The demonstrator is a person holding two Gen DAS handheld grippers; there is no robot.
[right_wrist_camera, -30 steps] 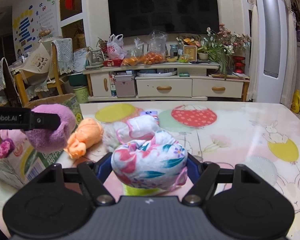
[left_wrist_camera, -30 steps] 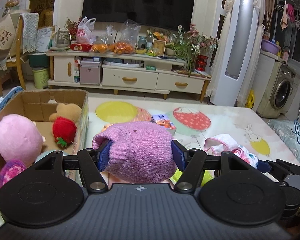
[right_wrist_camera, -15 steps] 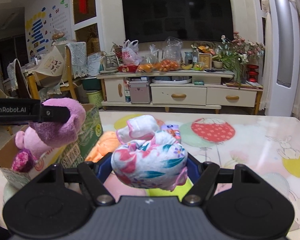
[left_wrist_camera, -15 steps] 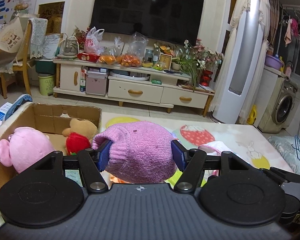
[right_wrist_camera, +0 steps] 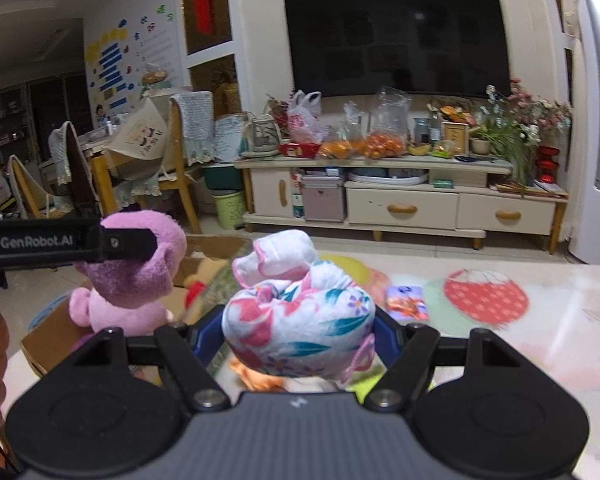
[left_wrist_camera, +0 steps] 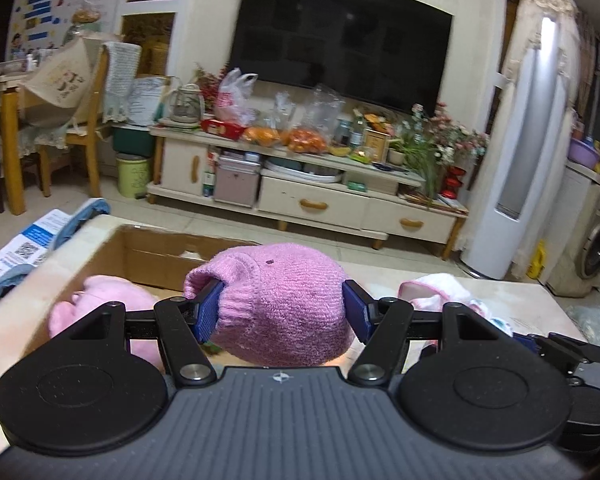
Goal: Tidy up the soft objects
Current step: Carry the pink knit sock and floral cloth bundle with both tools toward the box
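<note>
My left gripper (left_wrist_camera: 280, 310) is shut on a purple knitted sock ball (left_wrist_camera: 280, 304) and holds it above the near end of an open cardboard box (left_wrist_camera: 152, 252). A pink plush toy (left_wrist_camera: 100, 304) lies in the box. My right gripper (right_wrist_camera: 300, 336) is shut on a floral cloth bundle (right_wrist_camera: 298, 332), held above the table to the right of the box (right_wrist_camera: 48, 340). In the right wrist view the left gripper (right_wrist_camera: 112, 242) with the purple sock ball (right_wrist_camera: 140, 268) hangs over the pink plush toy (right_wrist_camera: 112, 312). An orange soft toy (right_wrist_camera: 256, 376) lies under the bundle.
The table (right_wrist_camera: 540, 320) has a cartoon-print cover and a small printed pack (right_wrist_camera: 406, 302) on it. A white and pink cloth (left_wrist_camera: 436, 290) lies right of the box. A TV cabinet (left_wrist_camera: 320, 196), chairs (left_wrist_camera: 84, 128) and a tall white unit (left_wrist_camera: 516, 184) stand beyond.
Both grippers have risen and moved left towards the box with their loads. The left one now hangs over the box, and the view looks less steeply down.
</note>
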